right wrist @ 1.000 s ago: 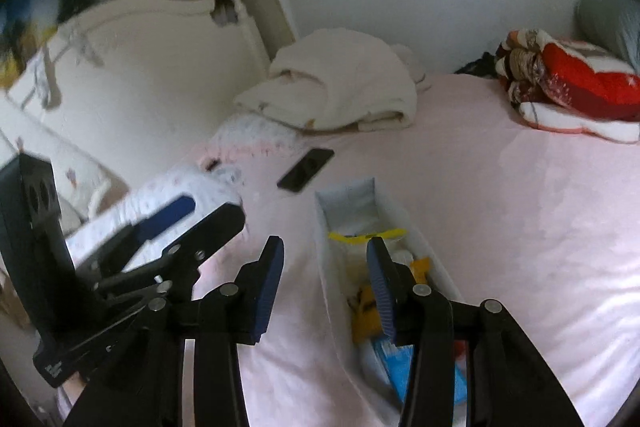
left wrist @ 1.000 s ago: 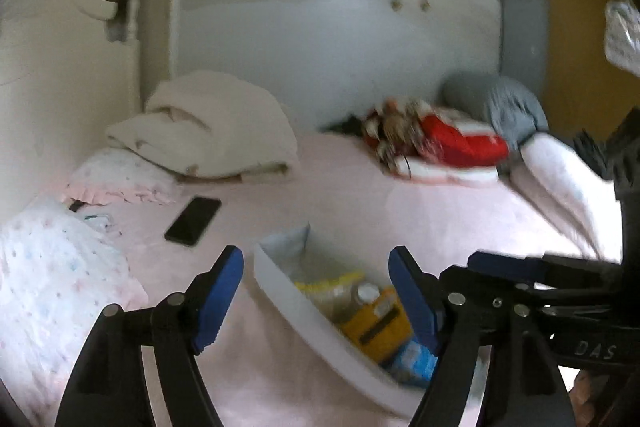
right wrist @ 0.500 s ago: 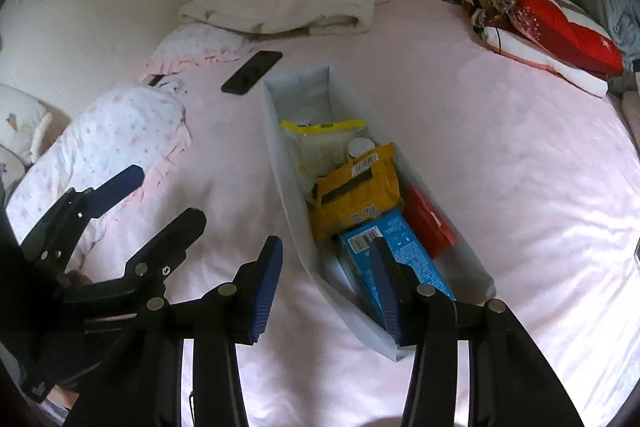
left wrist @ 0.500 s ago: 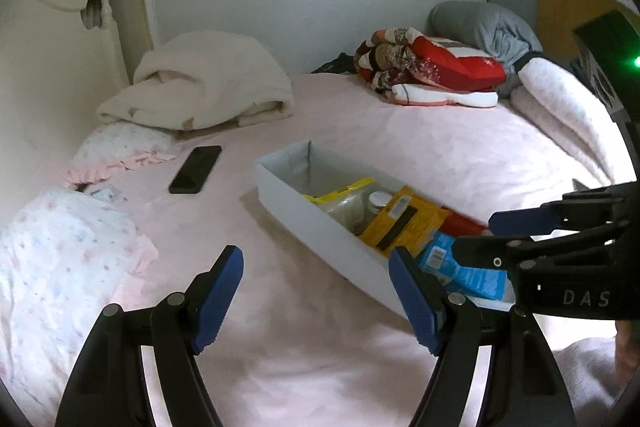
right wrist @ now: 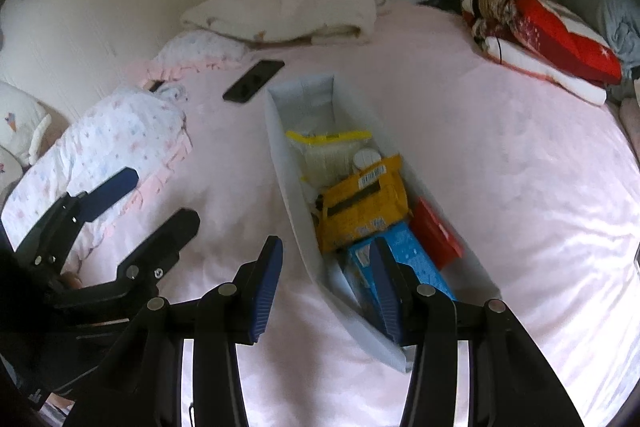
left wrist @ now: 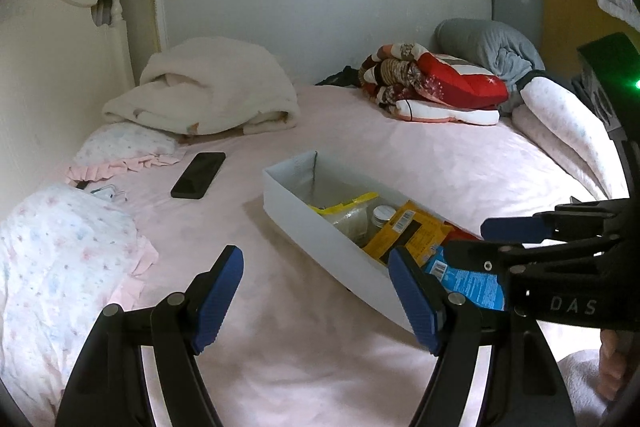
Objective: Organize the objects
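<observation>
Pink bed (right wrist: 500, 155): long box (right wrist: 280, 131) mid-bed, phone (right wrist: 254, 81) beside; left gripper (left wrist: 316, 301) and right gripper (right wrist: 326, 291) released, empty.

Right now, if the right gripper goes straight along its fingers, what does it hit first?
Likely the near left wall of the long pale grey box, which sits between the open jaws of the right gripper, or the blue packet just inside. Depth is unclear.

Long white box (right wrist: 280, 147) on bed, yellow packet (right wrist: 360, 207), blue packet (right wrist: 416, 255) inside

Matt pink cloth sheet (right wrist: 500, 155), smooth grey box (right wrist: 280, 155) w/ glossy plastic packets (right wrist: 360, 207), fluffy cream blanket (left wrist: 208, 87).
</observation>
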The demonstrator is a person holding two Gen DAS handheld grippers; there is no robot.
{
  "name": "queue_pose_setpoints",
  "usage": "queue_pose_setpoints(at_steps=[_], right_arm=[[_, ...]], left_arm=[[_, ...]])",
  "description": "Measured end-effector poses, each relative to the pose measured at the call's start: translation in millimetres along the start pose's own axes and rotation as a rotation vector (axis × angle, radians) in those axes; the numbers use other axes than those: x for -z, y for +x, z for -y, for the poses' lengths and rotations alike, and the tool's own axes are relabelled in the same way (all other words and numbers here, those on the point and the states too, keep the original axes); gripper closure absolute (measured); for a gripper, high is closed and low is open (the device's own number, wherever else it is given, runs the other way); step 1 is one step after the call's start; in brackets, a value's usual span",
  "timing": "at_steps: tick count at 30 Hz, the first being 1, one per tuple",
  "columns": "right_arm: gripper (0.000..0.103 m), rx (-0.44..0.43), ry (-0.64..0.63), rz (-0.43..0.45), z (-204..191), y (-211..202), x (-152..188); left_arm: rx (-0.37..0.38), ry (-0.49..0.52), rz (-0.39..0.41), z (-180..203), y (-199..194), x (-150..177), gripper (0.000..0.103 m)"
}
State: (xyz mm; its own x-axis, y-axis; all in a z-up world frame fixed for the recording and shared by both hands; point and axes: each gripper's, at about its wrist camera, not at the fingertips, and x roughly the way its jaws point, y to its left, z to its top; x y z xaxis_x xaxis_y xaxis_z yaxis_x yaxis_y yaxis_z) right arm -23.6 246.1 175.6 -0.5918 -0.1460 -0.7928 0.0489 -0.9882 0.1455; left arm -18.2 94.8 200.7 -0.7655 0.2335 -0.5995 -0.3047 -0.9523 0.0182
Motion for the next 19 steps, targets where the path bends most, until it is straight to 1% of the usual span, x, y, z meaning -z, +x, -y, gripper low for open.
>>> queue_pose_setpoints(at_steps=[3,6,10,15,16,19], right_arm=[[0.057,-0.039,0.016,0.035,0.0,-1.5,-1.7],[0.057,-0.065,0.025,0.04,-0.6,-0.9,-2.4],[0.057,-0.054,0.014,0.049,-4.0,-0.7,-1.8],[0.057,-0.066,0.012,0.062,-6.6,-1.5,-2.1],[0.057,-0.075,0.007,0.064,-8.1,-1.3,-1.8],[0.057,-0.141,-0.043,0.072,-20.3,-0.8,0.4]], left_arm=[[-0.002,-0.011,0.004,-3.3,0.3,-0.1,0.029],[-0.001,-0.016,0.005,-4.3,0.3,-0.1,0.029],[-0.015,-0.007,0.005,-4.4,0.3,0.0,0.029],[-0.006,-0.03,-0.003,-10.9,-1.3,0.1,0.029],[-0.011,-0.039,0.001,-13.7,-3.3,1.3,0.029],[-0.02,-0.064,0.042,-24.7,-18.7,12.4,0.029]])
